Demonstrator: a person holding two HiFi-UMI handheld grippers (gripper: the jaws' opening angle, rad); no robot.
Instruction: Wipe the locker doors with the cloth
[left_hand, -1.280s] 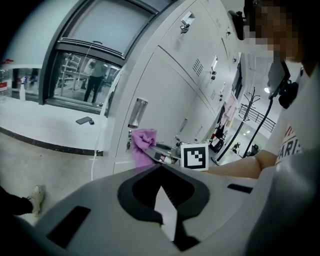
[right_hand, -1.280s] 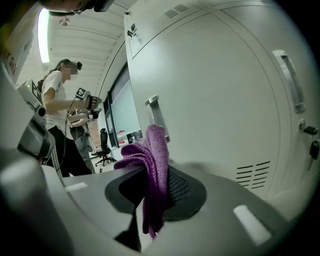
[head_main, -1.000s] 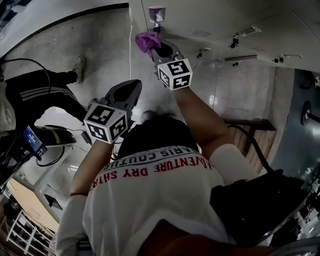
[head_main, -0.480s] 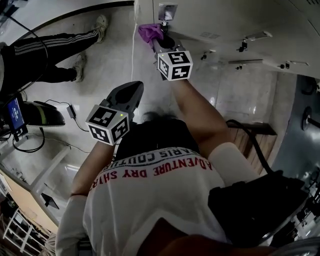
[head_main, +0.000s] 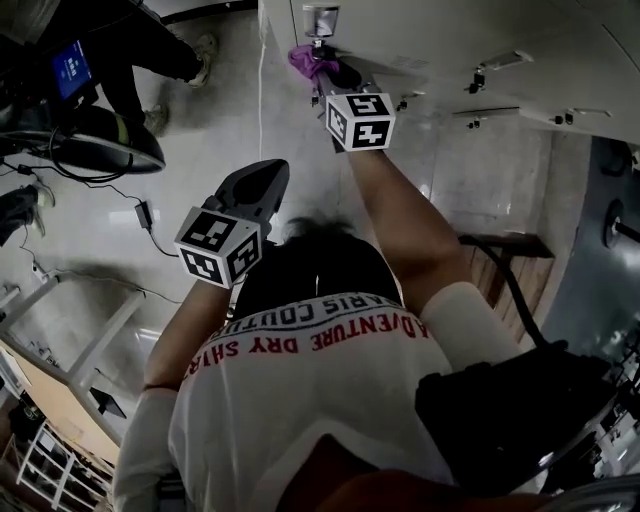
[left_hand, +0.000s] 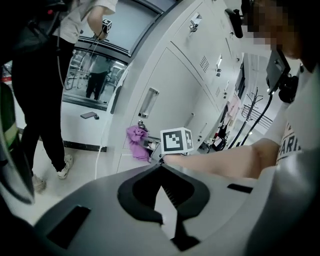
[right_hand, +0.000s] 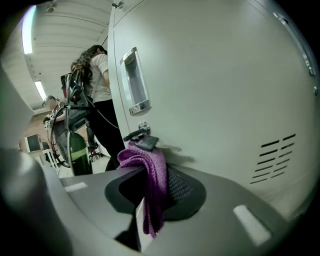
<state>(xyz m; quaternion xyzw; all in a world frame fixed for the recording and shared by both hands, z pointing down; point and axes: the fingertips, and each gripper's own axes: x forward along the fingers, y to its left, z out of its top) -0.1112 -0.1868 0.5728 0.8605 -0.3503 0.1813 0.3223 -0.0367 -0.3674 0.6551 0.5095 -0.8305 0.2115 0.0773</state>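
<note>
Right gripper (head_main: 318, 68): jaws clamped on a purple knitted cloth (right_hand: 155, 172); arm stretched to the far side of the scene, towards the lockers.
Purple knitted cloth: folded between the right jaws, with one end hanging down below them. Its bunched top lies at the pale grey metal locker door (right_hand: 215, 85), just under the small round lock (right_hand: 143, 127).
Lock: a black tag (right_hand: 146, 142) hangs from it, touching the top of the cloth.
Locker door: upright and shut. A recessed silver handle (right_hand: 134, 82) sits above the lock, and a group of vent slots (right_hand: 275, 159) lies to the right of the gripper.
Left gripper (head_main: 268, 172): jaws shut together with nothing between them (left_hand: 161, 174). It is held nearer to the body, left of the right arm and well apart from the lockers.
Marker cubes: one on the right gripper (head_main: 360, 120), one on the left gripper (head_main: 218, 245).
Row of lockers: more pale doors with small handles run off to the right in the head view (head_main: 520, 90).
Bystander: a person in dark trousers (left_hand: 42, 100) stands on the pale floor at the far left.
Floor: a white cable (head_main: 260, 85) runs along it beside the locker's left edge.
</note>
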